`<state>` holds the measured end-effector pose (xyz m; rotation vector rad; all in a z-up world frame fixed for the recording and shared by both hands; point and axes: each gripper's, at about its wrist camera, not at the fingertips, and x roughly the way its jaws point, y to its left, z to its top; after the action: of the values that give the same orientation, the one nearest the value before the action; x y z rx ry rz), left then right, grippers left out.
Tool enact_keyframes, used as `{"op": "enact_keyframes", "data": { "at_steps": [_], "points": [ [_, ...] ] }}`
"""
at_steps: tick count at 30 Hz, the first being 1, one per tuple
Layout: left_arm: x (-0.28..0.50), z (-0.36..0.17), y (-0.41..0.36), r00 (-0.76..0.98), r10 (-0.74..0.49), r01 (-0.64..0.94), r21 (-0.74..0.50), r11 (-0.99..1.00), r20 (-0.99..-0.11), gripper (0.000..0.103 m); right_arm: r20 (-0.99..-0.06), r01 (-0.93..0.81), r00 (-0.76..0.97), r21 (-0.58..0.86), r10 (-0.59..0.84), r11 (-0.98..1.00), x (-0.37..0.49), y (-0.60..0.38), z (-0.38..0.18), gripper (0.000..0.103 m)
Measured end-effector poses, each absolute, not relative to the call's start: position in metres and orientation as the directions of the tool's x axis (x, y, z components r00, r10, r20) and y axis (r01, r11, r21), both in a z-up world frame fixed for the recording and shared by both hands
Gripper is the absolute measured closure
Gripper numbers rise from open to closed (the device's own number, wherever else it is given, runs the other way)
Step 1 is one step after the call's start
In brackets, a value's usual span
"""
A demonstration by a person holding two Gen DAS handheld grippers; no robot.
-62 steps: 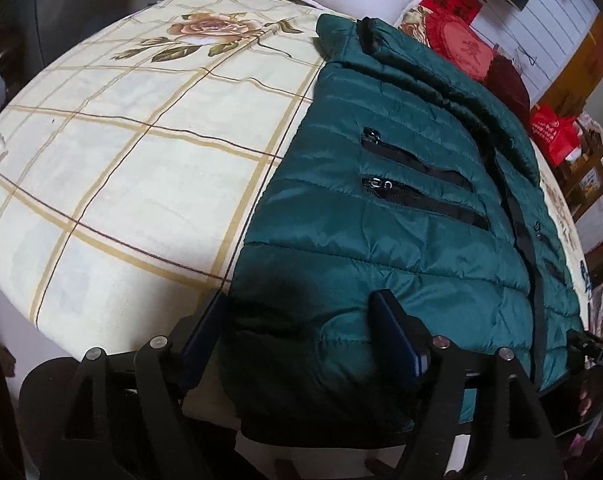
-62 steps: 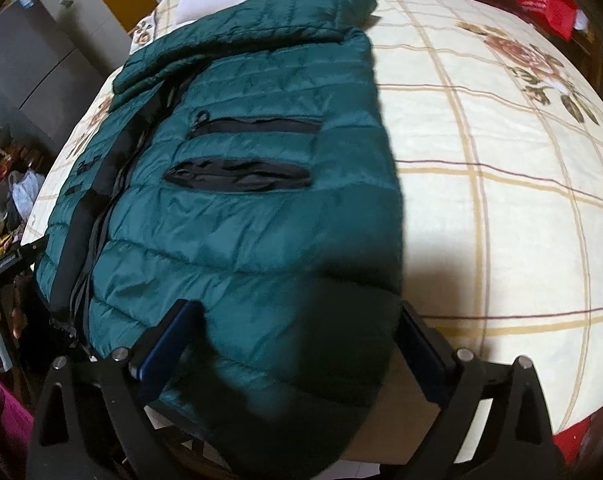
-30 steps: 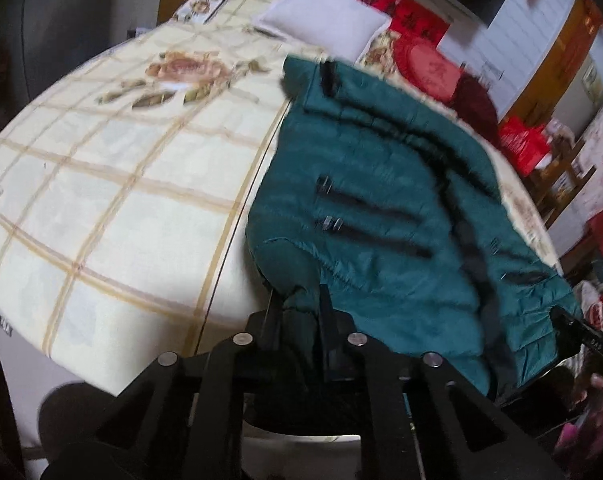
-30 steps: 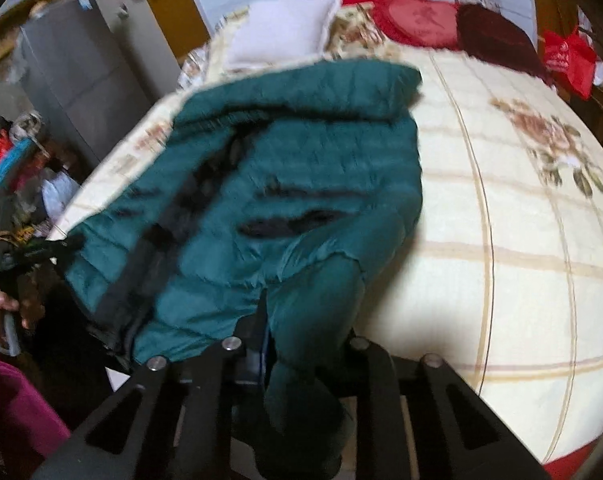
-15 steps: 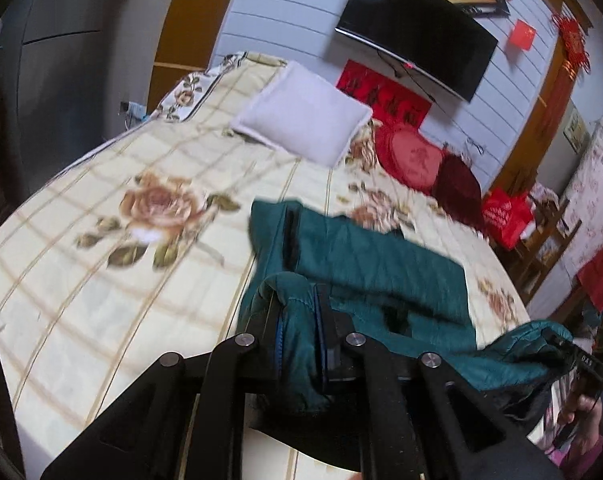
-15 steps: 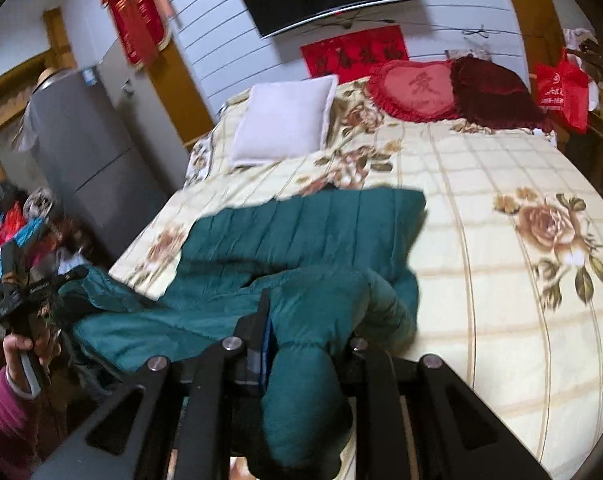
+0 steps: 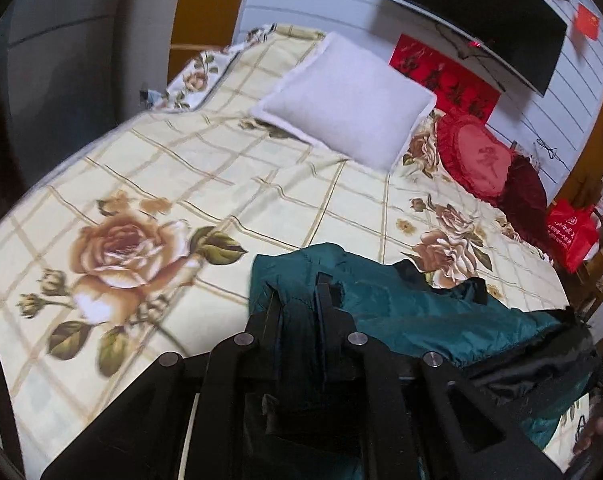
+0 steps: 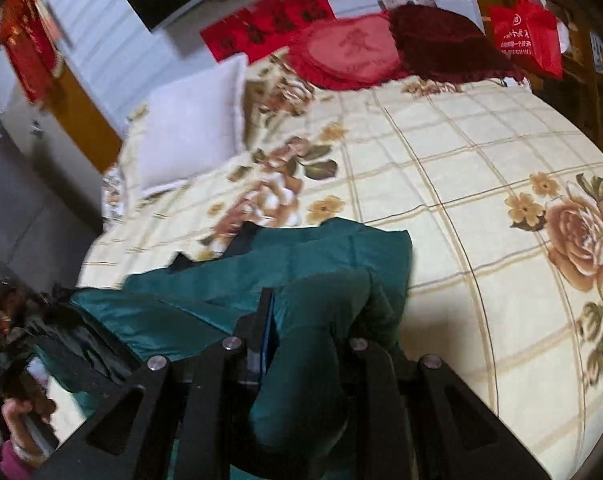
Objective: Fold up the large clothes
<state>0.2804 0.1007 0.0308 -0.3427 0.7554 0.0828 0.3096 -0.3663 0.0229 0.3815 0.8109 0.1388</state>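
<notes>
Left hand-held gripper clamped on green jacket (bunched), rose-print bedspread, white pillow

jacket hem carried forward, doubled over

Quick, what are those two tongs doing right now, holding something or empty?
Left tongs: closed, pinching a fold of the green jacket.
Right tongs: closed on a thick bunch of the same green jacket.

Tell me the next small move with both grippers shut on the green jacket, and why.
Probably lower the hem onto the jacket's far half and release. Left gripper and right gripper both pinch it, folded over on the bed.
</notes>
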Motion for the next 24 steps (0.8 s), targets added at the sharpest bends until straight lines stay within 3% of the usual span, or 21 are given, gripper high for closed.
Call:
{"op": "enact_keyframes", "data": {
  "at_steps": [4, 6, 7, 8, 10, 12, 17, 24],
  "points": [
    [0.297, 0.023, 0.121, 0.714, -0.169, -0.175, -0.407, 0.897, -0.679, 0.093, -0.686, 0.080, 0.665, 0.460, 0.297, 0.884, 0.331, -0.373, -0.008, 0.083],
    [0.294, 0.035, 0.128, 0.725, -0.176, -0.170, -0.421, 0.891, -0.665, 0.081, -0.651, 0.094, 0.679, 0.535, 0.339, 0.839, 0.330, -0.381, -0.010, 0.077],
    [0.287, 0.046, 0.132, 0.750, -0.139, -0.177, -0.398, 0.900, -0.646, 0.075, -0.626, 0.079, 0.691, 0.563, 0.362, 0.822, 0.327, -0.383, -0.007, 0.066],
    [0.281, 0.055, 0.134, 0.773, -0.111, -0.181, -0.385, 0.905, -0.625, 0.065, -0.597, 0.056, 0.709, 0.577, 0.375, 0.814, 0.322, -0.384, -0.001, 0.046],
    [0.268, 0.070, 0.139, 0.814, -0.094, -0.170, -0.391, 0.904, -0.573, 0.056, -0.572, 0.039, 0.741, 0.561, 0.353, 0.827, 0.311, -0.384, 0.014, 0.029],
    [0.259, 0.077, 0.137, 0.825, -0.106, -0.145, -0.389, 0.910, -0.556, 0.054, -0.559, 0.021, 0.769, 0.506, 0.309, 0.862, 0.297, -0.379, 0.036, 0.028],
    [0.264, 0.064, 0.106, 0.784, -0.089, -0.131, -0.304, 0.944, -0.615, 0.054, -0.496, -0.051, 0.836, 0.357, 0.236, 0.933, 0.273, -0.352, 0.080, 0.028],
    [0.304, 0.007, 0.072, 0.672, -0.010, -0.191, -0.186, 0.964, -0.741, 0.054, -0.658, -0.210, 0.718, 0.105, 0.226, 0.972, 0.313, -0.260, 0.049, 0.028]
  ]
}}
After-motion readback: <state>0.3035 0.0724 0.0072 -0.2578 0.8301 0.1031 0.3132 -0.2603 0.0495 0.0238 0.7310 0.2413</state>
